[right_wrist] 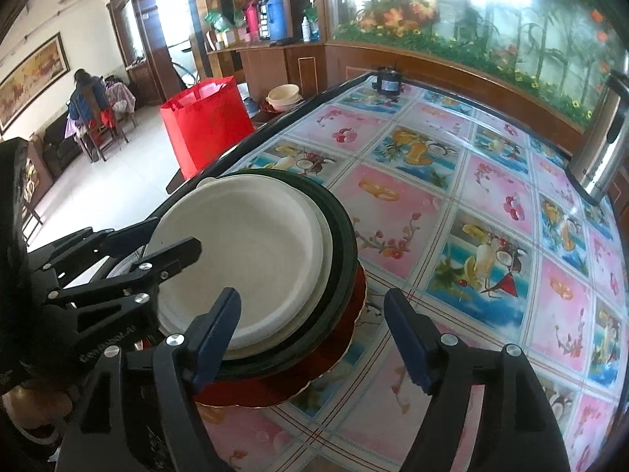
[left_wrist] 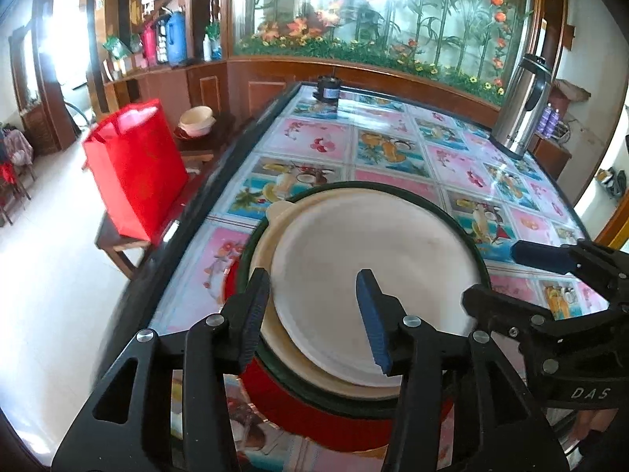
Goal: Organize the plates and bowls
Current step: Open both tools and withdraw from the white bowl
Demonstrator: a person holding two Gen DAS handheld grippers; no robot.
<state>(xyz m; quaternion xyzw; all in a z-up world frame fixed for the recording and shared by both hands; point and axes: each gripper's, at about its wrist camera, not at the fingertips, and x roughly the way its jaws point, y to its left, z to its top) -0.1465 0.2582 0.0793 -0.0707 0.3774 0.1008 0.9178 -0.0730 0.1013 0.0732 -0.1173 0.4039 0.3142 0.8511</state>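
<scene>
A stack of dishes sits near the table's front left edge: a white plate (left_wrist: pixel 365 275) on top, a cream dish (left_wrist: pixel 275 244) under it, a dark green plate (left_wrist: pixel 464 228), and a red plate (left_wrist: pixel 314 413) at the bottom. The stack also shows in the right wrist view, with the white plate (right_wrist: pixel 243 251) on top and the red plate (right_wrist: pixel 314 365) at the bottom. My left gripper (left_wrist: pixel 314 314) is open, its fingers over the near rim of the white plate. My right gripper (right_wrist: pixel 312 338) is open, straddling the stack's right edge; it also shows in the left wrist view (left_wrist: pixel 507 275).
The table (right_wrist: pixel 452 204) has a glossy fruit-patterned top. A steel thermos jug (left_wrist: pixel 519 106) stands at the back right, a small black jar (left_wrist: pixel 328 88) at the far end. A red bag (left_wrist: pixel 133 169) and bowls (left_wrist: pixel 196 120) sit on benches left of the table.
</scene>
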